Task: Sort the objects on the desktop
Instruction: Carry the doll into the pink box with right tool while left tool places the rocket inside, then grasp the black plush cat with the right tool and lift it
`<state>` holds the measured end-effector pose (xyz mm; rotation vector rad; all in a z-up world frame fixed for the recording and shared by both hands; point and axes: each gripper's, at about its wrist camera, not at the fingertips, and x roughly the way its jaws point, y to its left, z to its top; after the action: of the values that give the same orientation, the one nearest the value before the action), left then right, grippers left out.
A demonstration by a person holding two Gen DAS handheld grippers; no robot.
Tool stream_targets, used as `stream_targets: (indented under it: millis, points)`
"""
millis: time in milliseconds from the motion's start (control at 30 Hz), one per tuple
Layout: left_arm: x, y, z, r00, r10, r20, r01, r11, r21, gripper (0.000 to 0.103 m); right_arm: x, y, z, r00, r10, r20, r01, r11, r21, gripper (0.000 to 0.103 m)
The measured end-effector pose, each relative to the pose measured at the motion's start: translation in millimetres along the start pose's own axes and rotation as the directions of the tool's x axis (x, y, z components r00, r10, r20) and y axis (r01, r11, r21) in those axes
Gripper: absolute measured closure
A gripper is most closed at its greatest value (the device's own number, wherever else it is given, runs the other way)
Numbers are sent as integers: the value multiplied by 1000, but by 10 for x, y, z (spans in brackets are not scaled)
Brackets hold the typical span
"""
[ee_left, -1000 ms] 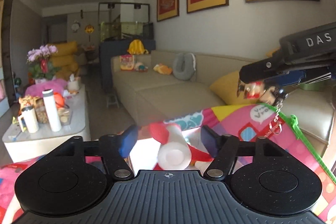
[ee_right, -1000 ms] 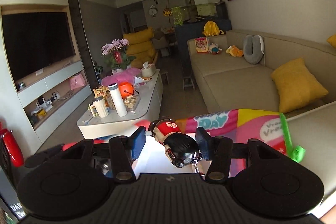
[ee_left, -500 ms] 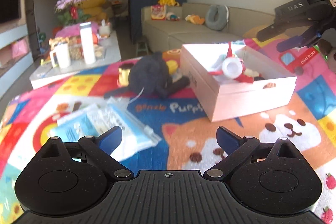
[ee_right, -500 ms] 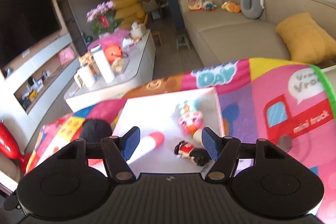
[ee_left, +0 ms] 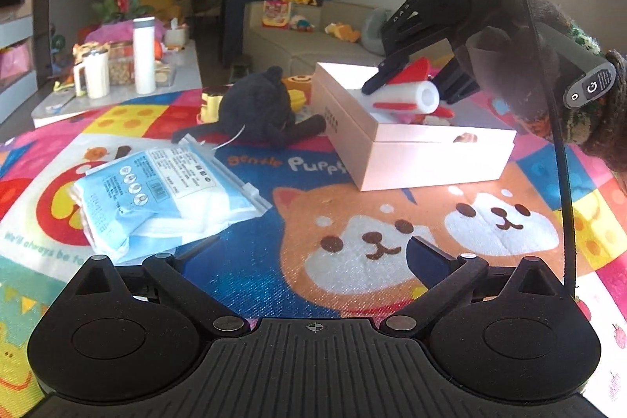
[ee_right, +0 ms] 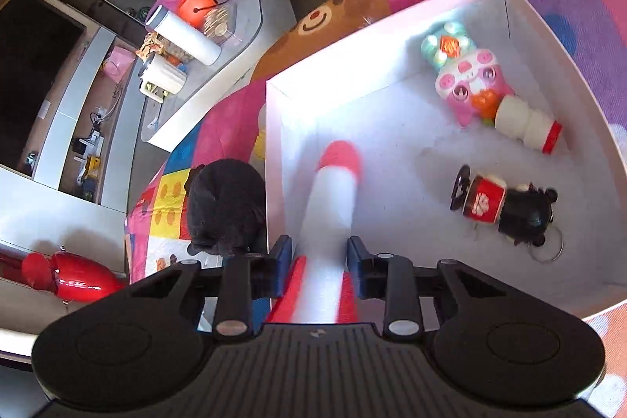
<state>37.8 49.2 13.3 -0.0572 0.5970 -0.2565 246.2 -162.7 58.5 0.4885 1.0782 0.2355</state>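
Observation:
A white box stands on the colourful play mat. My right gripper is shut on a white toy rocket with red nose and fins, held over the box; it also shows in the left wrist view. A pink pig figure and a black-and-red doll keychain lie in the box. My left gripper is open and empty, low over the mat. A blue-white packet lies at its left. A black plush lies left of the box.
A coffee table with a white bottle, mug and flowers stands beyond the mat at the left. A beige sofa is behind. A small yellow item lies by the plush. A red object sits on the floor.
The left gripper let go of the rocket and dropped back low over the mat. The right gripper released the doll keychain into the box and now grips the rocket.

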Motion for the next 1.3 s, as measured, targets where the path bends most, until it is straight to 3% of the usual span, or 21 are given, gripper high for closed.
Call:
stream_targets:
  millis: [67,100,133,167,267,367,533,567,667,833,933,1000,1033,1100,1167,1300]
  points:
    - [-11,18,-4,1000,0,5,0,1000,-10,1,-120,94,27,992,-65,111,75,994,-84,75]
    - [-15,23,-6,1000,1,7,0,1000,-11,1,-162,110,53,987,-81,141,96,990,-106,68]
    - [-18,27,-11,1000,3,10,-2,1000,-11,1,-193,103,85,986,-85,144,102,989,-109,49]
    - [-20,33,-16,1000,5,12,-5,1000,-12,1,-224,96,99,985,-87,150,103,989,-104,44]
    - [-14,69,-29,1000,27,15,-26,999,-25,1,-343,134,113,977,-99,189,125,984,-130,43]
    - [1,142,-3,995,94,21,-93,995,-34,1,-448,220,48,974,-90,209,129,975,-180,43]
    - [-12,387,87,965,253,69,-250,967,-51,1,-354,597,-222,980,-62,187,122,937,-327,41]
    - [-31,457,90,963,260,71,-255,964,-73,1,-311,692,-279,980,-61,189,127,925,-359,39]
    - [-60,590,18,963,262,66,-252,959,-132,0,-140,985,-402,977,-64,205,150,885,-441,22]
    - [-126,657,-15,966,242,90,-223,958,-182,0,395,1417,-337,979,-98,179,172,870,-462,7]
    - [-144,705,-28,966,238,95,-213,952,-220,0,826,1616,-309,958,-200,207,279,821,-498,7]
    - [-153,744,-38,968,232,91,-204,947,-248,0,1062,1649,-316,955,-252,158,297,804,-515,7]
    - [-159,759,-40,969,229,92,-199,945,-259,0,1127,1642,-336,956,-264,125,290,805,-517,11]
    - [-168,778,-46,971,219,94,-187,944,-273,0,1065,1655,-440,949,-276,155,315,779,-542,23]
    - [-180,781,-51,973,212,95,-179,944,-279,0,833,1640,-536,960,-225,163,278,776,-565,26]
    - [-195,791,-55,974,204,98,-168,942,-292,0,11,1448,-764,987,-35,159,118,825,-553,25]
